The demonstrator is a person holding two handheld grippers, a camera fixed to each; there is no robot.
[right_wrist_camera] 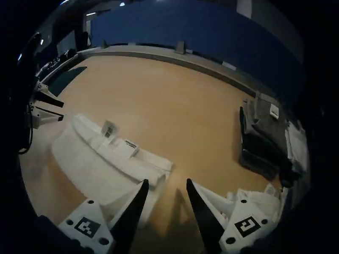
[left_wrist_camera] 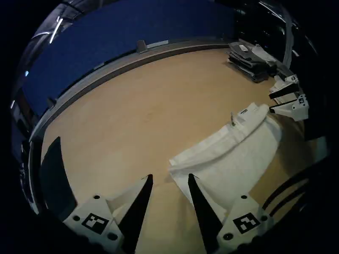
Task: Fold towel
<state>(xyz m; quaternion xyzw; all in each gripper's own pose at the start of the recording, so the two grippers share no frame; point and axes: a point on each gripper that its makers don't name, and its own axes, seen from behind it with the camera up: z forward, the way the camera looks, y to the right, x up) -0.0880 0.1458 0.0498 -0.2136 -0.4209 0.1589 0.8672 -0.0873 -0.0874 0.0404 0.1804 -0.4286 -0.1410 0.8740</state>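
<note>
left gripper view: left claw (left_wrist_camera: 169, 175) released, fingers apart just short of the towel's (left_wrist_camera: 229, 156) near corner; white towel lies part-folded on the desk (left_wrist_camera: 140, 110); right claw (left_wrist_camera: 271, 103) near its far end; grey stack (left_wrist_camera: 252, 63) beyond | right gripper view: right claw released, tips beside the towel's corner; left claw off its far end; stack at right

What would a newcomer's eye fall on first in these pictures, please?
A rumpled, partly folded white cloth towel lies on the light wooden table, just ahead of the open left gripper and open right gripper. A stack of folded dark grey towels sits near the table's far edge, before a blue wall.
</note>
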